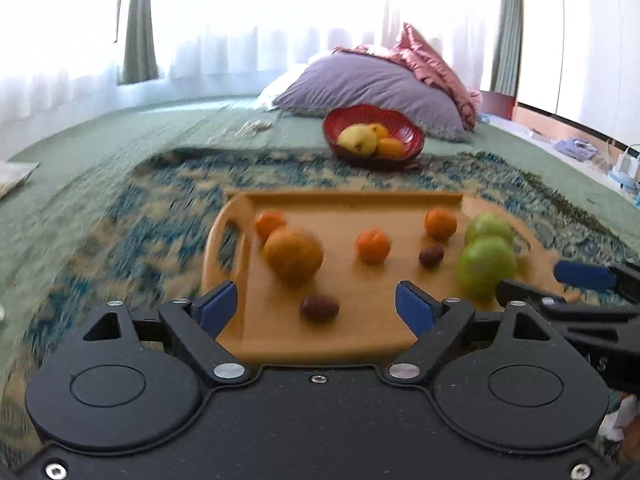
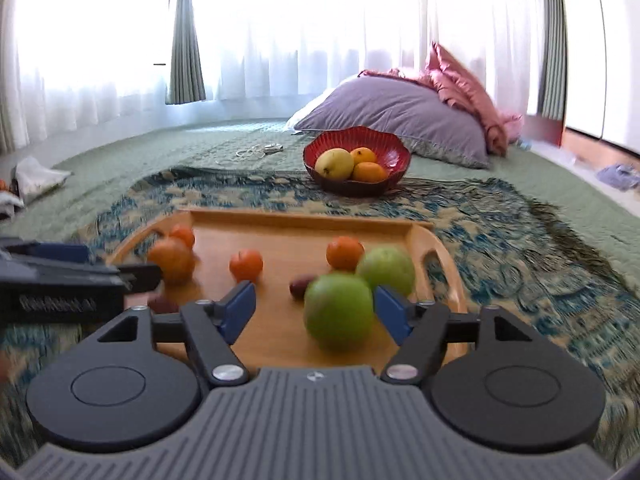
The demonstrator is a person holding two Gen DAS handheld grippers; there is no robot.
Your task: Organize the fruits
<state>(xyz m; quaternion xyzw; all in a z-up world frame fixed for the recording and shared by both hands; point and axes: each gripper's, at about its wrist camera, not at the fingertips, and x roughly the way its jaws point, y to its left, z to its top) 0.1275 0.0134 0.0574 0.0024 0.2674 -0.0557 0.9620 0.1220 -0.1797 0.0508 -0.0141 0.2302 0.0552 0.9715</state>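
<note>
Both claws are spread and empty. The near green apple (image 2: 338, 310) sits on the wooden tray (image 2: 280, 344) just ahead of the right claw (image 2: 316, 306), slightly right of centre. The left claw (image 1: 316, 306) is best kept clear while the apple is centred before closing, then carried to the red bowl (image 2: 394, 152) beyond.

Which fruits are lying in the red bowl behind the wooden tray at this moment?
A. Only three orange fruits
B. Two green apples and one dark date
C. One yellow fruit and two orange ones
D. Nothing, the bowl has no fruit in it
C: the red bowl holds one yellow fruit and two orange fruits, while the green apples sit on the wooden tray.
</note>
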